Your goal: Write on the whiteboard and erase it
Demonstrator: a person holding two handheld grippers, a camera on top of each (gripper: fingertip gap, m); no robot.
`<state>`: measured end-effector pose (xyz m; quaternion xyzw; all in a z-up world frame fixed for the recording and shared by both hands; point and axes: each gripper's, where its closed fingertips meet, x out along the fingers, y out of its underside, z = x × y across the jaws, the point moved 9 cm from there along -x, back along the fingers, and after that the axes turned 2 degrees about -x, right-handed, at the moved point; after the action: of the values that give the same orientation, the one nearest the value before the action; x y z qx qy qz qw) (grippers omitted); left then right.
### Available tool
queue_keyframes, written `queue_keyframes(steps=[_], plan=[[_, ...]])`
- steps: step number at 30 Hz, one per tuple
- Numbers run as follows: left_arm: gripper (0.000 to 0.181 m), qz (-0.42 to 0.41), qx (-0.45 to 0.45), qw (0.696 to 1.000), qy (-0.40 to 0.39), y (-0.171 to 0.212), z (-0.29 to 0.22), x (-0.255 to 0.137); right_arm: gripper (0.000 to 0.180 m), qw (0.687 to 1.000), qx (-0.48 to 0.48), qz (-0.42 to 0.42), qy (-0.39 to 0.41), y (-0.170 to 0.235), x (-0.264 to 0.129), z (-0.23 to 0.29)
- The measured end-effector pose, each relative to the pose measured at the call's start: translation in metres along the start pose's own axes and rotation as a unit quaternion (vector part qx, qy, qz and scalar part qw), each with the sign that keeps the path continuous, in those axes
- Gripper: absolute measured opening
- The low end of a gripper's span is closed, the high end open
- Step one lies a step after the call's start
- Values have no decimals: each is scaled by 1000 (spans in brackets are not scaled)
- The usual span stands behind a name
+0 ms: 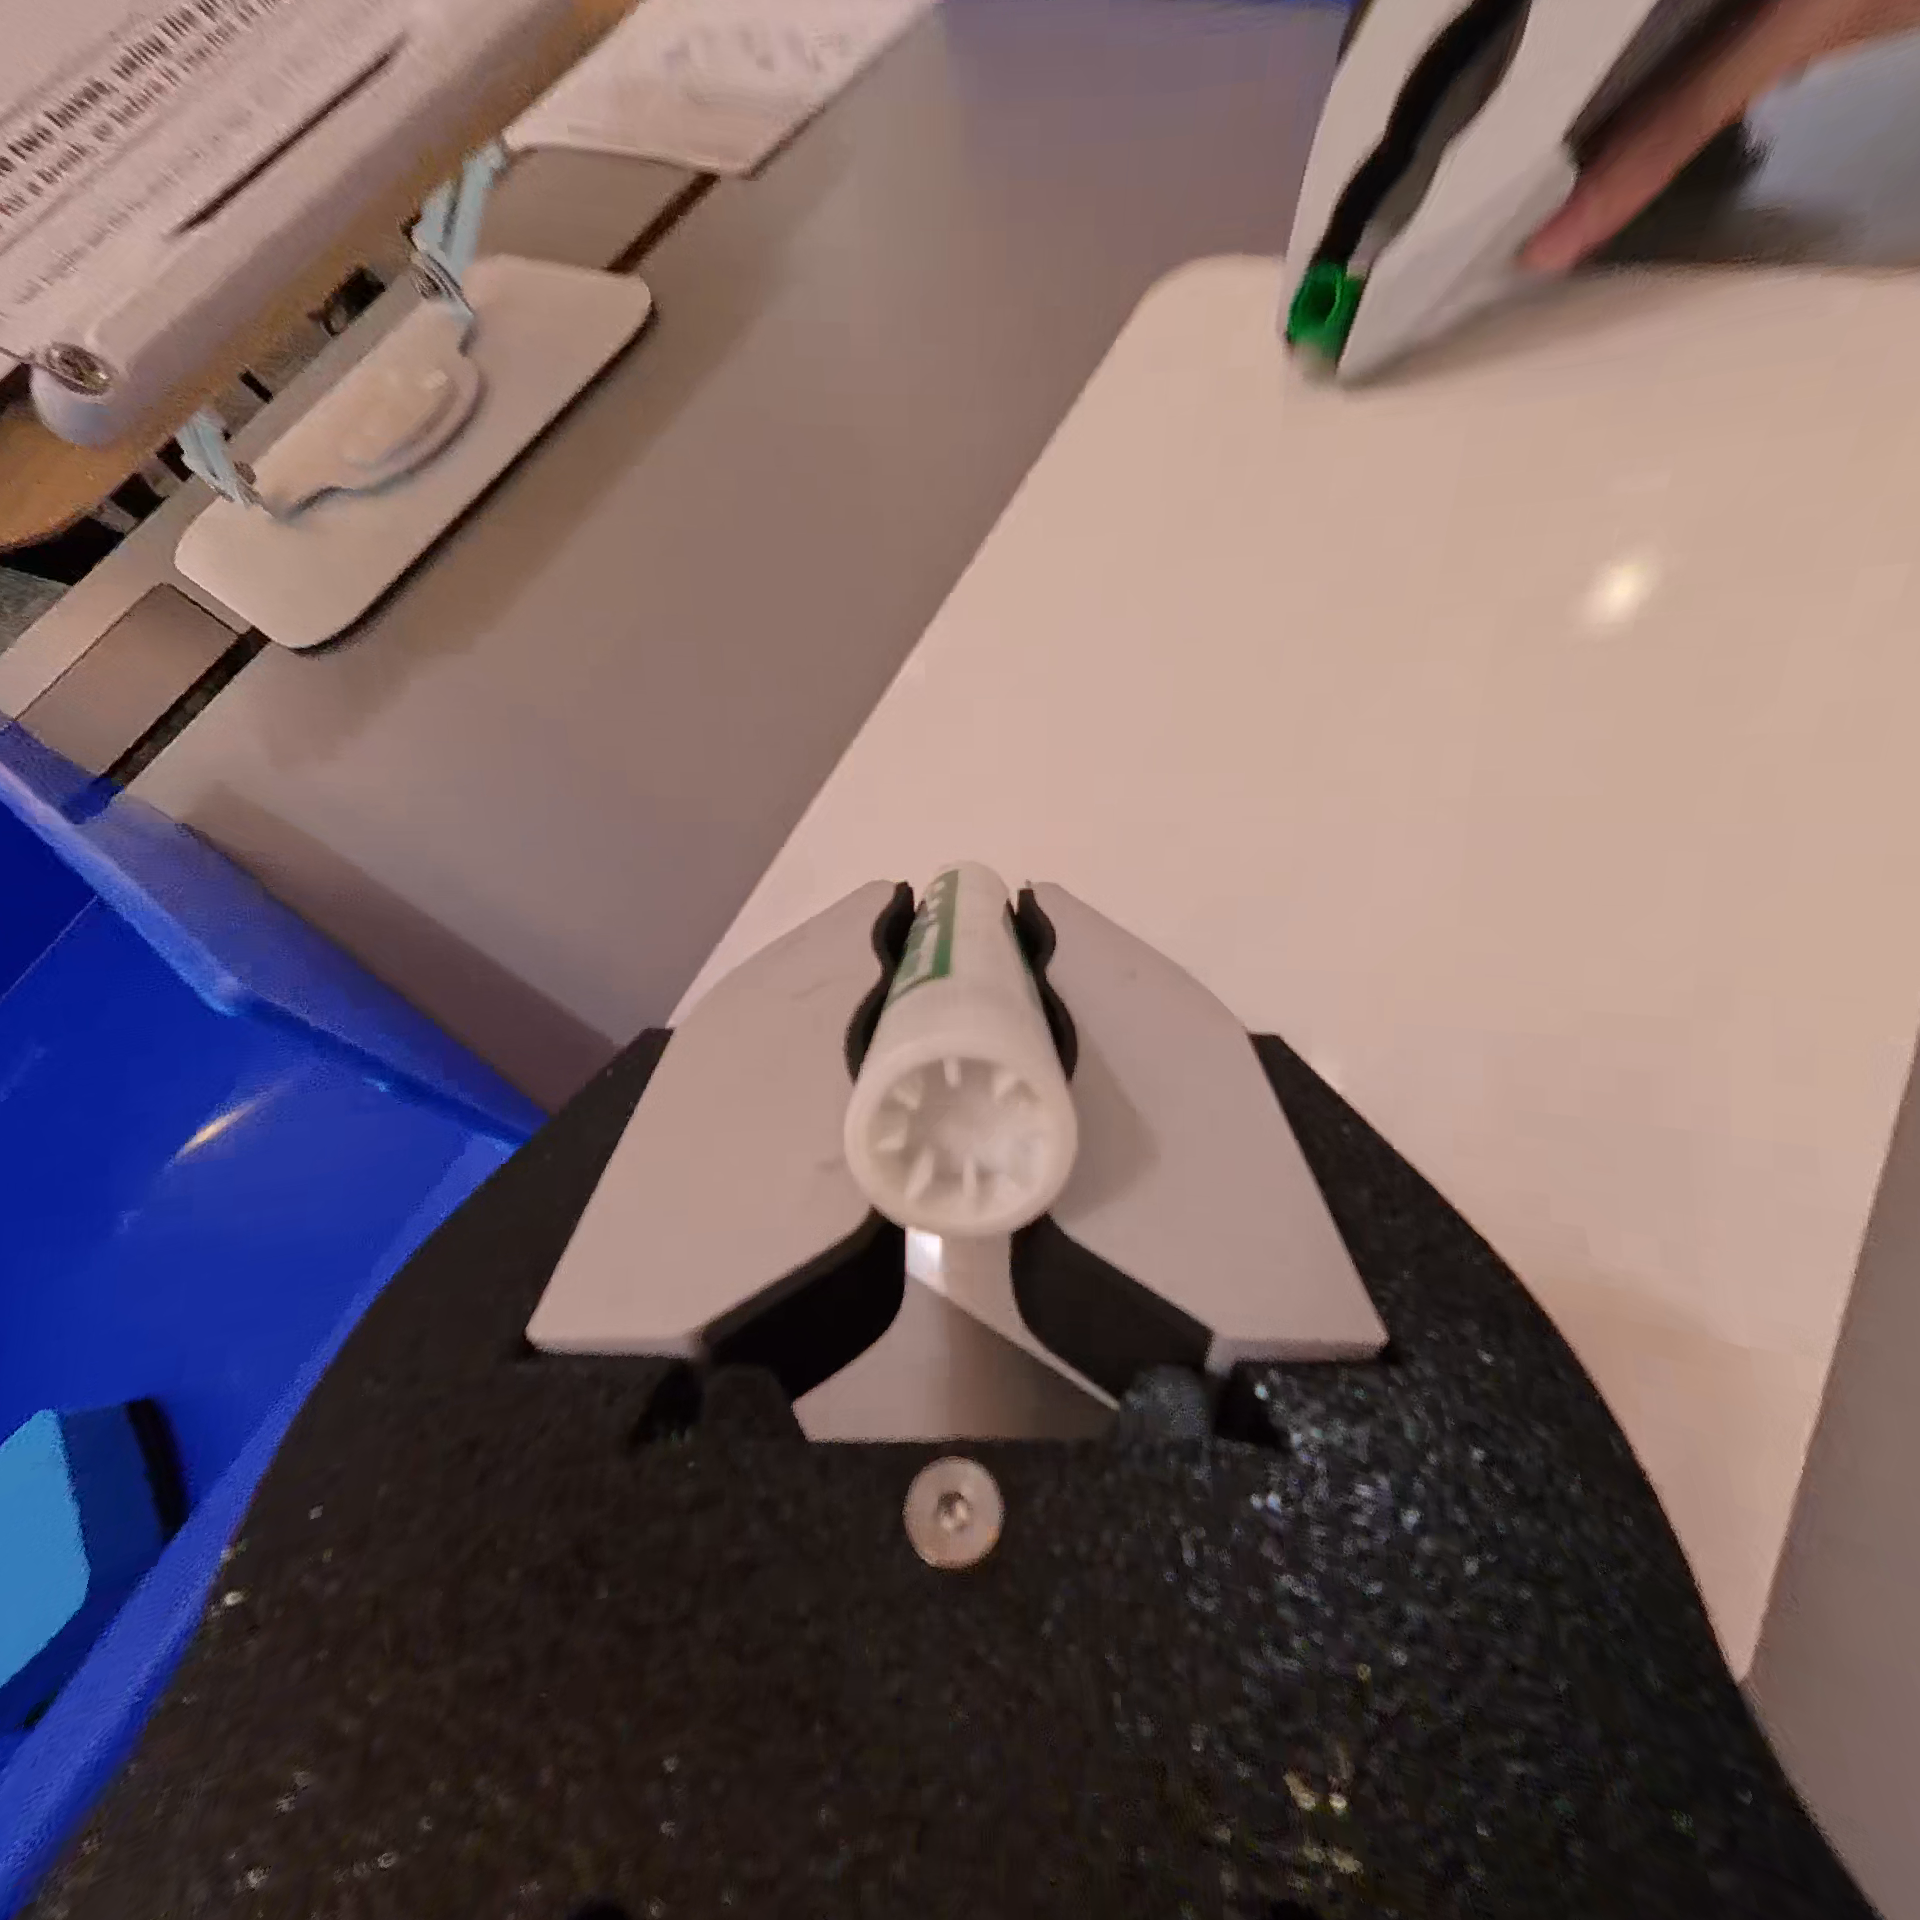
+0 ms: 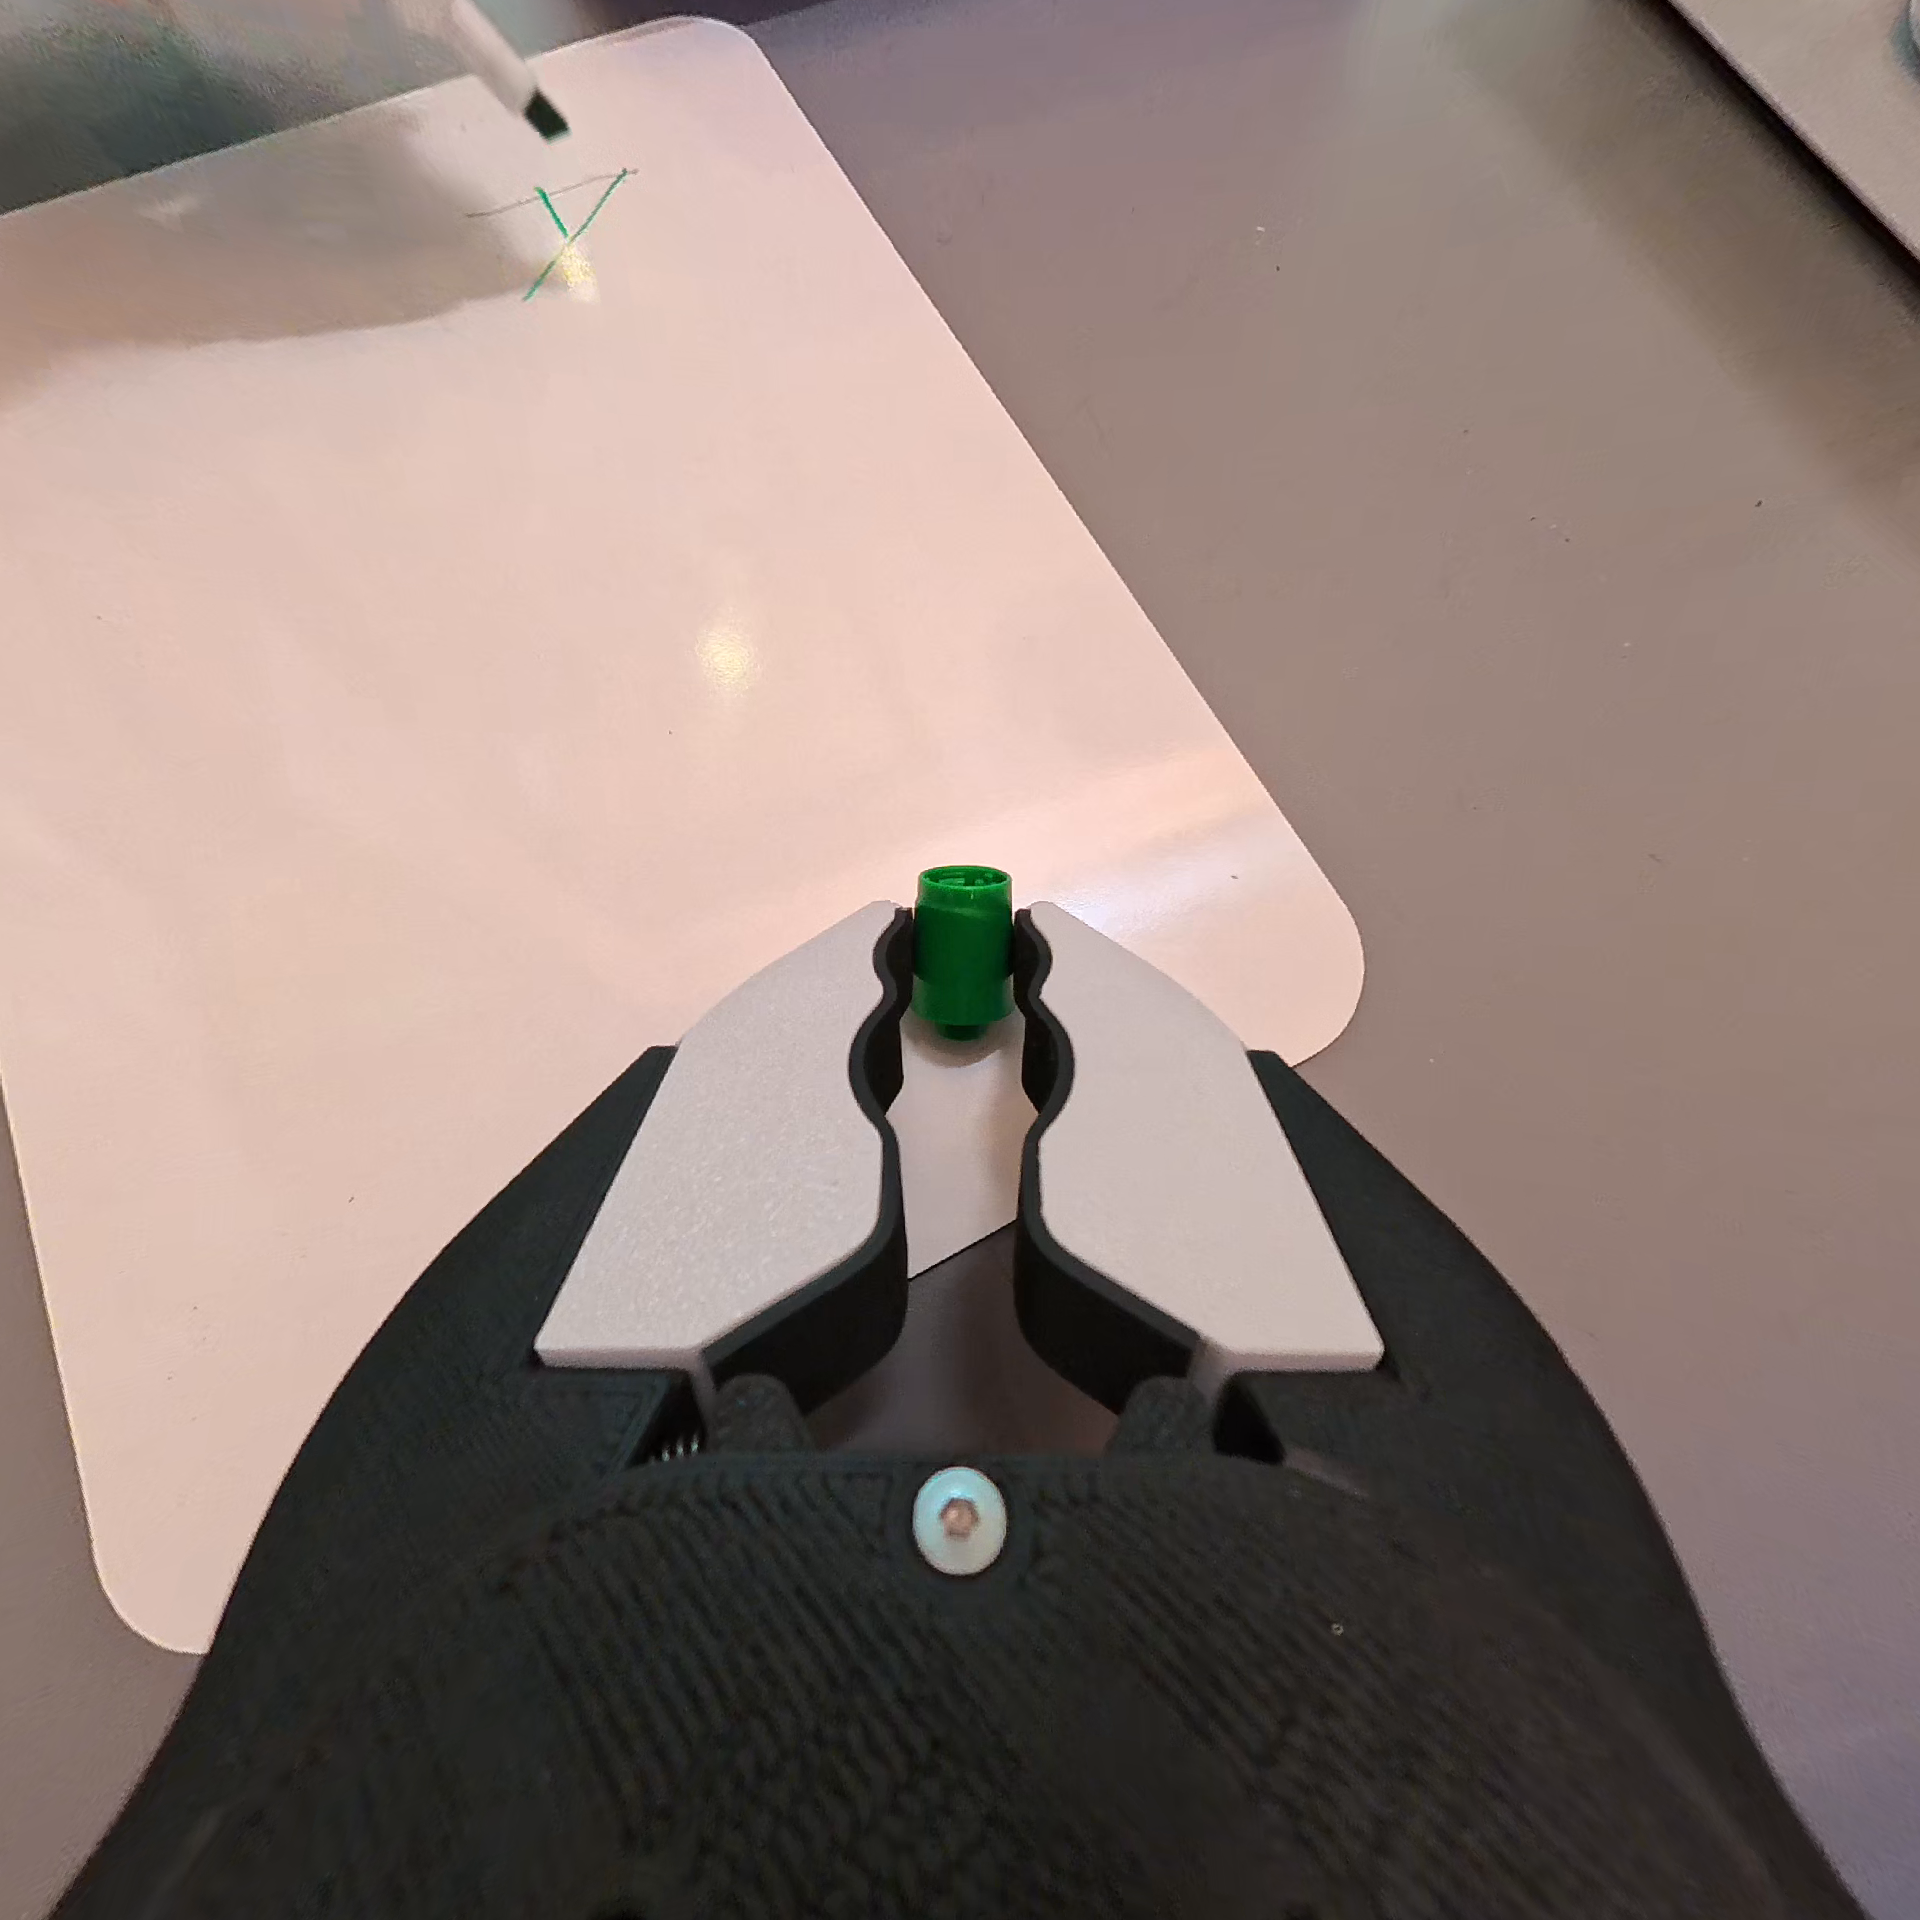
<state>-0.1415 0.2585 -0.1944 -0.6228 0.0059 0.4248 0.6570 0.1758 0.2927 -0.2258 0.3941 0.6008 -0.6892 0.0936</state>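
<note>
Bin point(image 1: 156, 1143) left of marker-holding left gripper point(image 1: 961, 914); stands point(image 1: 416, 457) beyond

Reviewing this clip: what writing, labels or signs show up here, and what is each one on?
Printed sheet, top left of the left wrist view: lines of black print; I don't quote writing.
Second sheet behind it: print too faint and blurred to read.
Marker in the left gripper: green label band, too small to read.
Whiteboard: crossed green pen strokes, no print.

Marker point(image 1: 961, 1049) tip hidden behind left gripper point(image 1: 961, 914) fingers.
</note>
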Motion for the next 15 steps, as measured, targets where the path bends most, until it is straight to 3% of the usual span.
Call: queue_keyframes(steps=[15], plan=[[19, 49, 53, 997, 3, -7, -1, 28, 18, 1000, 1, 0, -2, 0, 0, 0]])
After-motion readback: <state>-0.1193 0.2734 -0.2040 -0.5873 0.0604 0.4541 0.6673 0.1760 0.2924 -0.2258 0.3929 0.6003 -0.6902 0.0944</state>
